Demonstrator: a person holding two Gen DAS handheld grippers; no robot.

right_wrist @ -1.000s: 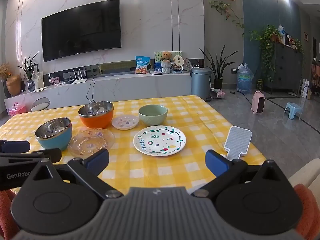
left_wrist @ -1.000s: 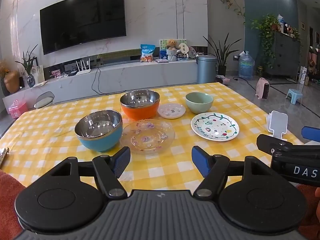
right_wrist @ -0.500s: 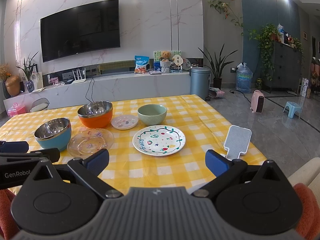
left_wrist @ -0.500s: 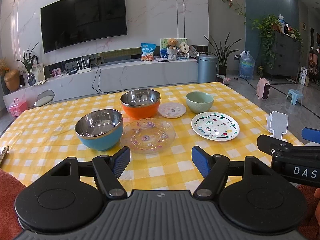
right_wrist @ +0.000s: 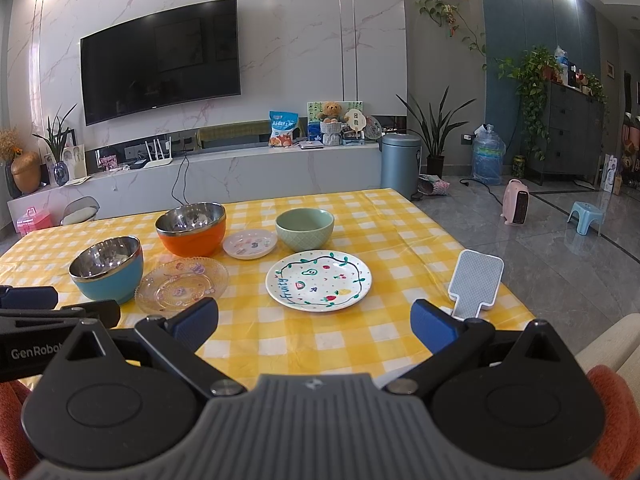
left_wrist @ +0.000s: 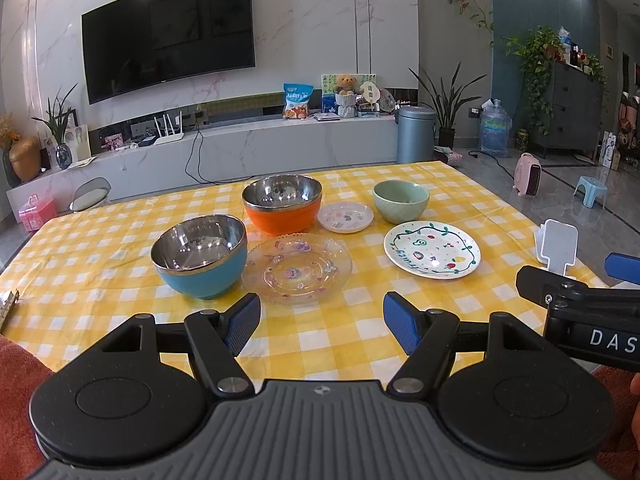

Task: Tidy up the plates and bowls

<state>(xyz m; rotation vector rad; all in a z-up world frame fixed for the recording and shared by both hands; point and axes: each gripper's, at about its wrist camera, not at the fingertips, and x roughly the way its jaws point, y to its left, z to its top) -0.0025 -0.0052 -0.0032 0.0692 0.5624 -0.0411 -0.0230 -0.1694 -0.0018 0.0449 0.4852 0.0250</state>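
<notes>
Both grippers are hovering at the near edge of the worktop (left_wrist: 100, 236), which is wearing a yellow-and-white checked cloth. The left gripper (left_wrist: 322, 322) is holding its jaws wide apart with nothing between them, and the right gripper (right_wrist: 314, 320) is doing the same, its jaws spread even wider and gripping nothing.

Taking the clear glass plate (left_wrist: 297, 268) with its flower pattern as the landmark: it is lying just beyond the left gripper. The blue bowl (left_wrist: 199, 256) with a steel lining is sitting just to its left, so close that the rims look to be touching. The orange bowl (left_wrist: 282, 204), also steel-lined, is standing right behind the glass plate. The small white saucer (left_wrist: 346, 217) is resting behind and to the right of it, just beside the orange bowl. The green bowl (left_wrist: 401, 201) is sitting farther to the right, behind the painted white plate (left_wrist: 431, 249), which is lying flat to the glass plate's right with a clear gap of cloth between them. All bowls are standing upright, each on its own, none stacked.

From the right wrist view the painted white plate (right_wrist: 319, 280) is lying straight beyond the open jaws. A white paddle-shaped object (right_wrist: 476, 284) is resting near the worktop's right edge, well apart from the glass plate.
</notes>
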